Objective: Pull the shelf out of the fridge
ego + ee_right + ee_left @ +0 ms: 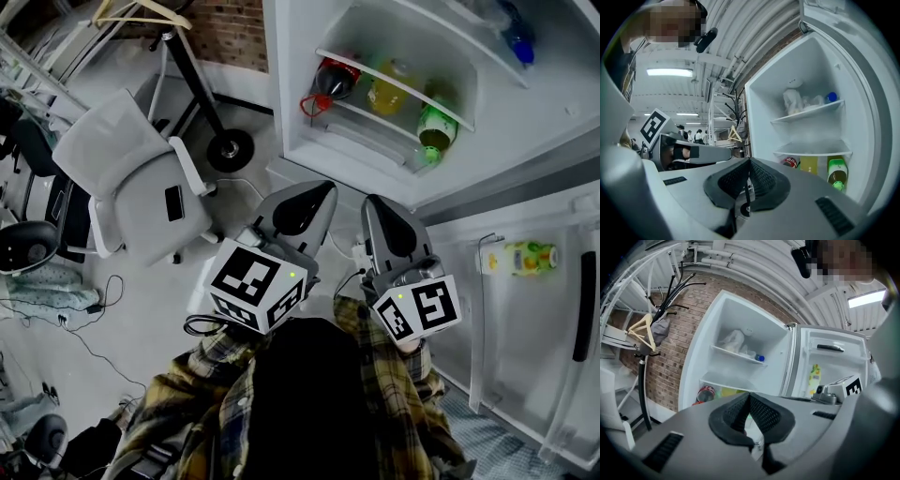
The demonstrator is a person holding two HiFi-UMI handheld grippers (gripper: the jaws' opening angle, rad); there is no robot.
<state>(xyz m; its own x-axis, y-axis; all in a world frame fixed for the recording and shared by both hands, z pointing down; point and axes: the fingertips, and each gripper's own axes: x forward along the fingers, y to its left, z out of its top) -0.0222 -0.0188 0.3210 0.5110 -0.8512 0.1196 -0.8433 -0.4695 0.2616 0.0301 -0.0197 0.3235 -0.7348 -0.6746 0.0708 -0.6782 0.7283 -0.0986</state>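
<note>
Left gripper [314, 202] and right gripper [380, 211] hover side by side, jaws clenched on nothing. Straight ahead in the open fridge [291, 112] sits the shelf [403, 86], its front edge crosswise, seemingly nearer the right gripper.

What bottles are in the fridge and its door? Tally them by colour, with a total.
Dark bottle with red label: 1
Yellow bottle: 1
Green bottle: 1
Blue bottle: 1
Yellow-green bottle: 1
Total: 5

Brick wall [230, 33] behind a grey floor [150, 309], white chair [131, 178] and black coat stand [230, 150]
</note>
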